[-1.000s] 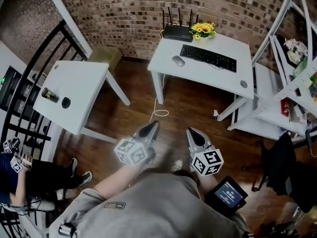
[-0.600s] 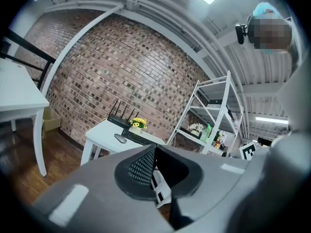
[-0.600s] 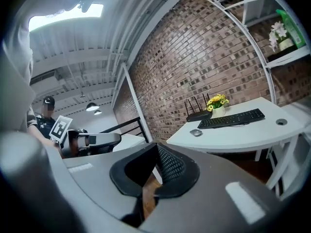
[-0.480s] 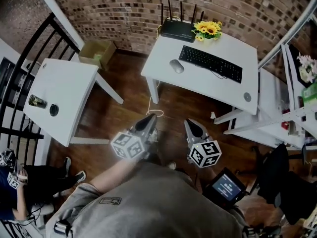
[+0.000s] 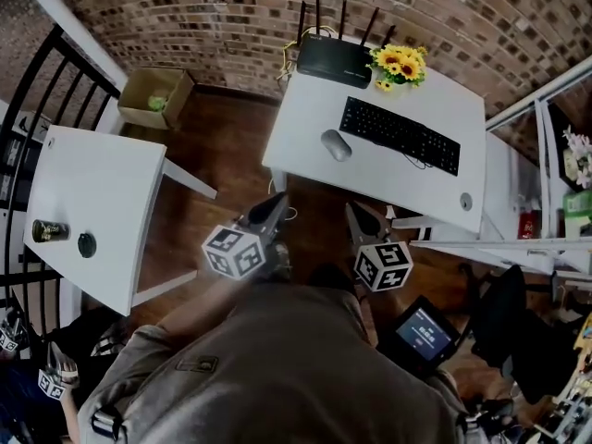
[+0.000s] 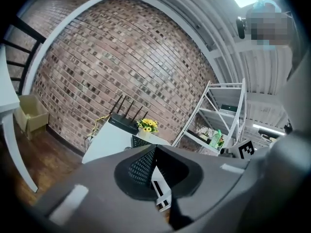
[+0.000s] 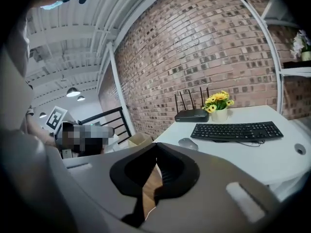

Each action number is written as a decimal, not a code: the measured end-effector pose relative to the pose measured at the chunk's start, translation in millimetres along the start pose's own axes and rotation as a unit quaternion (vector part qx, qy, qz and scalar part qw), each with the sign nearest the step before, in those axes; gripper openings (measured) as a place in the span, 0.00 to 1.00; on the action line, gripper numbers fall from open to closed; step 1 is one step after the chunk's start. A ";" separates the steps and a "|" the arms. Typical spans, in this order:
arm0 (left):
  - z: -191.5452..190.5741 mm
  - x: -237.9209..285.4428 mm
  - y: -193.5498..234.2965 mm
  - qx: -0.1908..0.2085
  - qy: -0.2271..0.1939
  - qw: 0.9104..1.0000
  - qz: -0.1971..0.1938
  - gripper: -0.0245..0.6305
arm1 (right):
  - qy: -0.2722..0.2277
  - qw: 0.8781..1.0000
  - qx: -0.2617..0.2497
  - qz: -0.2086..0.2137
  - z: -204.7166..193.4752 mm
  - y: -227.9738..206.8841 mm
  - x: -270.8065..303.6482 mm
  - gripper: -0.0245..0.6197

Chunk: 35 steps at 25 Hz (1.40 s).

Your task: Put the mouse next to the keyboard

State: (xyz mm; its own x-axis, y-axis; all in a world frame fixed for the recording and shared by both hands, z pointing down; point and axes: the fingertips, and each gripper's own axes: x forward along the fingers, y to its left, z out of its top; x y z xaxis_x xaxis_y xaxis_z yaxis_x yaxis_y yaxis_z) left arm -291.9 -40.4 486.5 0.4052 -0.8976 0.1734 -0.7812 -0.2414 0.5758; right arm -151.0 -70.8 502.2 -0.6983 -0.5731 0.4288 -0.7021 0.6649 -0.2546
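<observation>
Head view, steeply down on a person standing on a dark wood floor between 2 white tables. At the left of the frame, a side table carries 2 small dark items too small to identify, and a cardboard box sits by the brick wall above it. Left of centre, the left gripper points toward the desk. The left gripper view shows its jaws pressed together on nothing.

The mouse lies untouched on the desk's left half, near the left end of the keyboard but apart from it. A router and a pot of yellow flowers stand at the back edge. Right of centre, the right gripper is likewise closed tight and empty, just short of the desk's front edge. White shelving fills the right of the frame.

By this picture the task has not begun. Both tools must spread before either can take the mouse, and a closed tip arriving at it would only shove it. The mouse is smooth and domed, so a pinch set high on its back could squirt it loose. It could then slide toward the open left edge and the floor. A hurried placement could also knock the keyboard askew or snag the thin cable trailing from its near side.
</observation>
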 end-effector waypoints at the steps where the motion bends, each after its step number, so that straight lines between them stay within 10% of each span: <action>1: 3.0 1.7 5.2 -0.003 0.000 1.000 0.002 0.04 | 0.006 1.000 -0.003 -0.001 1.3 -1.1 6.4 0.06; 17: 7.5 101.7 68.9 0.007 0.042 0.998 0.037 0.04 | 0.080 0.995 -0.056 0.008 12.9 -79.1 122.0 0.06; 35: -14.7 111.8 101.9 -0.039 0.075 0.991 0.105 0.04 | 0.243 0.953 -0.174 0.051 -44.7 -100.0 217.7 0.54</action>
State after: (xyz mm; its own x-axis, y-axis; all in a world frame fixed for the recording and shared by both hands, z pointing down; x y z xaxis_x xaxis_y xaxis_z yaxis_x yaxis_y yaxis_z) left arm -319.2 -160.0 576.3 0.3080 -0.8587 0.4095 -0.8187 -0.0200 0.5739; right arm -226.5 -240.7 659.8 -0.5539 -0.2637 0.7897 -0.4869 0.8720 -0.0502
